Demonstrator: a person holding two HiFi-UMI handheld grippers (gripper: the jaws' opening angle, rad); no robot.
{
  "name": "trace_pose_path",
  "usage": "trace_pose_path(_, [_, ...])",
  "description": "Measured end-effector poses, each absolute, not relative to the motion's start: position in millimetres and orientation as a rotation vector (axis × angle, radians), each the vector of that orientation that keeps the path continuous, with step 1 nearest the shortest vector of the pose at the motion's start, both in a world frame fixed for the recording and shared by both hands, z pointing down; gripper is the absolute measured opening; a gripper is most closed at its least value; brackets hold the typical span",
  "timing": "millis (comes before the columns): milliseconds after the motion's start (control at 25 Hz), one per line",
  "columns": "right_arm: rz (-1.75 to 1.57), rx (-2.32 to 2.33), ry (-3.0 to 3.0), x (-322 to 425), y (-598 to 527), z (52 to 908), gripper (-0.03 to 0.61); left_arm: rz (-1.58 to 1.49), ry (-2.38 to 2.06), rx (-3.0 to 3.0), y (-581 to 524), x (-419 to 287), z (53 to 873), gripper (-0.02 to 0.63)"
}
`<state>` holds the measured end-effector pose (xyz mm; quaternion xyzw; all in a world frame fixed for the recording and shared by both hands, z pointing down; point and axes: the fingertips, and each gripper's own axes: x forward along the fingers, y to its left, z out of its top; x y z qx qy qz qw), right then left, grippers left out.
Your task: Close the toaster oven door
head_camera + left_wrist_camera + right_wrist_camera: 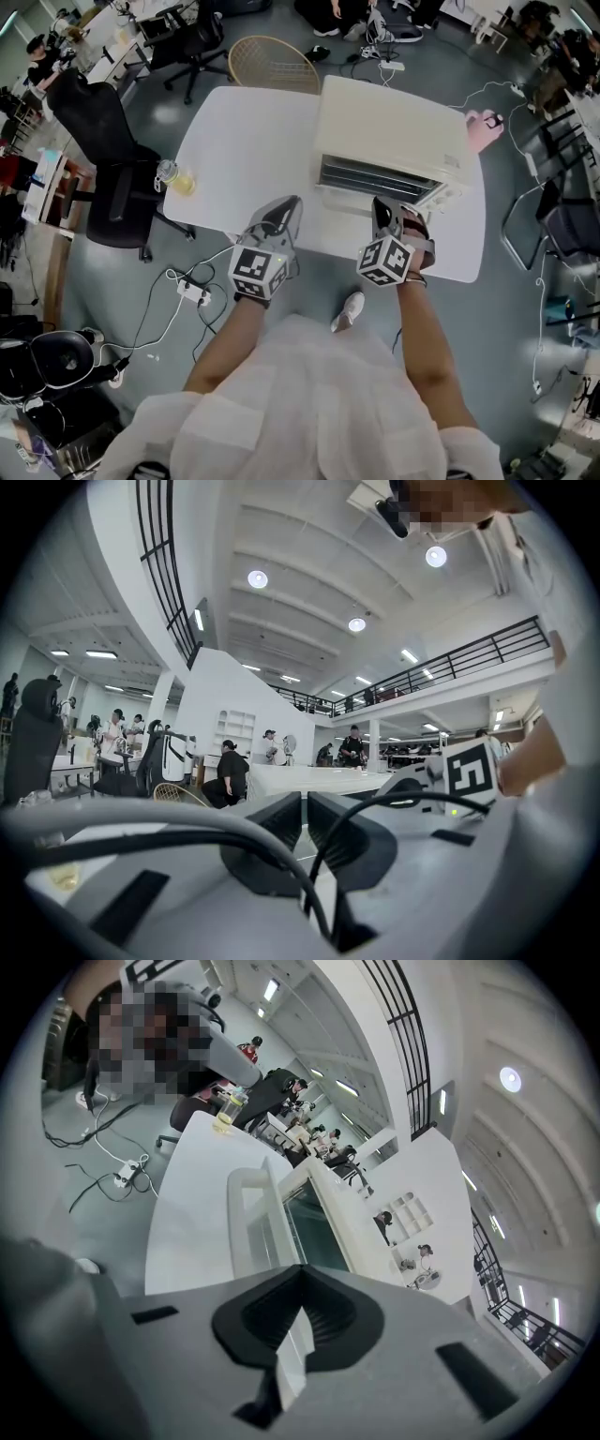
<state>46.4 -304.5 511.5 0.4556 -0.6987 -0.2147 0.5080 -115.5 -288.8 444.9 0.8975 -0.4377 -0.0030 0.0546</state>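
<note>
A cream toaster oven (394, 131) stands on the white table (244, 141), at its right half. Its door (370, 200) hangs open toward me, and the wire rack shows inside. My right gripper (392, 214) is at the door's front edge. In the right gripper view its jaws (298, 1321) are shut on the white door handle (292, 1349), and the oven (323, 1222) lies beyond. My left gripper (284, 211) hovers over the table's near edge, left of the oven. Its jaws (305, 822) are shut with nothing between them.
A jar of yellow liquid (176, 176) stands at the table's left edge. A black office chair (103, 159) is on the left and a wicker chair (272, 64) is behind the table. A power strip (192, 292) and cables lie on the floor.
</note>
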Motion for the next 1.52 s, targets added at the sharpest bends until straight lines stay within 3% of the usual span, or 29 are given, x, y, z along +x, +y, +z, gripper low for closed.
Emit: trace_pose_path(1520, [-0.501,1.144,-1.734,59,-365,486,0.003,-0.040,-1.396,2.679,-330,-116,439,0.021])
